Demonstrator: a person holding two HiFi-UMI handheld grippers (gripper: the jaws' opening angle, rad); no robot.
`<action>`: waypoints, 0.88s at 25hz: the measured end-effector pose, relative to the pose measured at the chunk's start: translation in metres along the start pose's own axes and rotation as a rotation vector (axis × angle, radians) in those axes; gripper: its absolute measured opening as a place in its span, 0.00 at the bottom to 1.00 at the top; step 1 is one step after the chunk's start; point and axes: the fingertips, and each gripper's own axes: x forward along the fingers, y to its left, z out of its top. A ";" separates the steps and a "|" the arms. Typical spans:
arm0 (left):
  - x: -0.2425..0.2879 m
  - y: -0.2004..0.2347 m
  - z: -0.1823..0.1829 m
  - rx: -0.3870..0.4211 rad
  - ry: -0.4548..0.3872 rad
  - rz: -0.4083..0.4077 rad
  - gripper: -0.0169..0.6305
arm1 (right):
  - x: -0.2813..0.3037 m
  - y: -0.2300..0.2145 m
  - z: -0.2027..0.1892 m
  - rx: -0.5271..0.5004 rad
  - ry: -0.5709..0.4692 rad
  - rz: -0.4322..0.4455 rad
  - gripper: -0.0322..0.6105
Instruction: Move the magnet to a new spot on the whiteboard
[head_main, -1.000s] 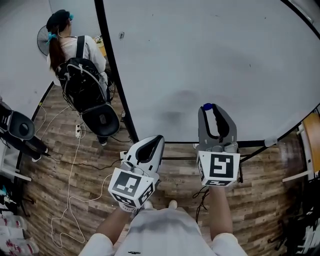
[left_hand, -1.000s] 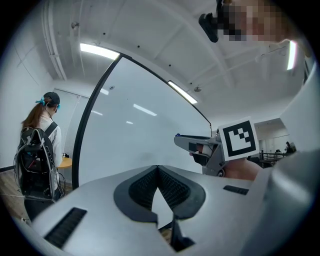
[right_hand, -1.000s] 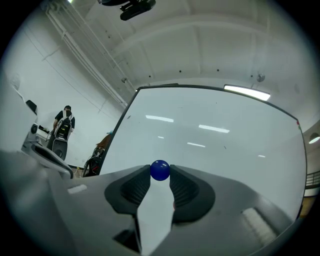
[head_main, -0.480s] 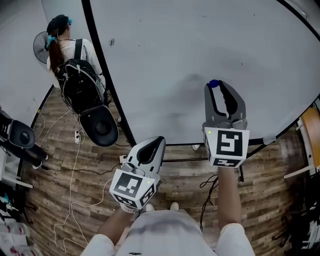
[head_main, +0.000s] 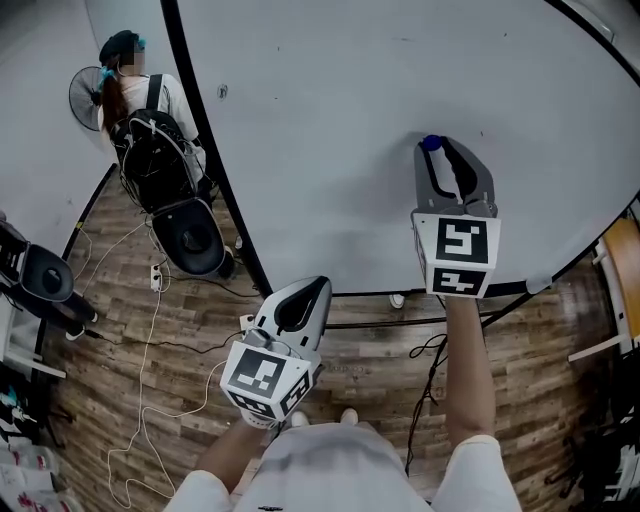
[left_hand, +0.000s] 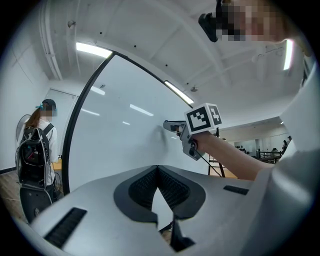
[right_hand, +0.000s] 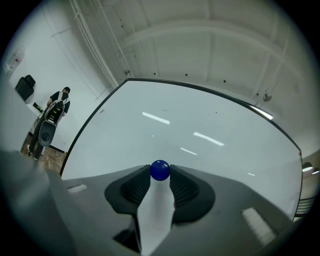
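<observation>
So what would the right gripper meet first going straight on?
Probably a bare patch of the big white whiteboard, the small blue ball magnet in the right gripper touching first; gap unclear.

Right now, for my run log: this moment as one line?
right tool: shut on magnet, facing whiteboard | left tool: shut, empty

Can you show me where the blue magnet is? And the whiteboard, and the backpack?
blue magnet (right_hand: 160, 170): right gripper view, on the middle of the round ball.
whiteboard (head_main: 340, 110): head view, on its bare white surface.
backpack (head_main: 153, 165): head view, on the middle of the black pack.
</observation>
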 end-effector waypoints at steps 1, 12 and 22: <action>0.000 0.001 0.000 0.000 0.001 0.001 0.04 | 0.003 -0.002 0.000 -0.001 0.004 -0.003 0.25; -0.003 0.004 -0.001 -0.002 0.005 0.008 0.04 | 0.025 -0.014 -0.004 -0.022 0.072 -0.038 0.26; -0.002 -0.001 -0.001 0.001 0.010 0.008 0.04 | 0.028 -0.018 -0.008 -0.028 0.088 -0.042 0.26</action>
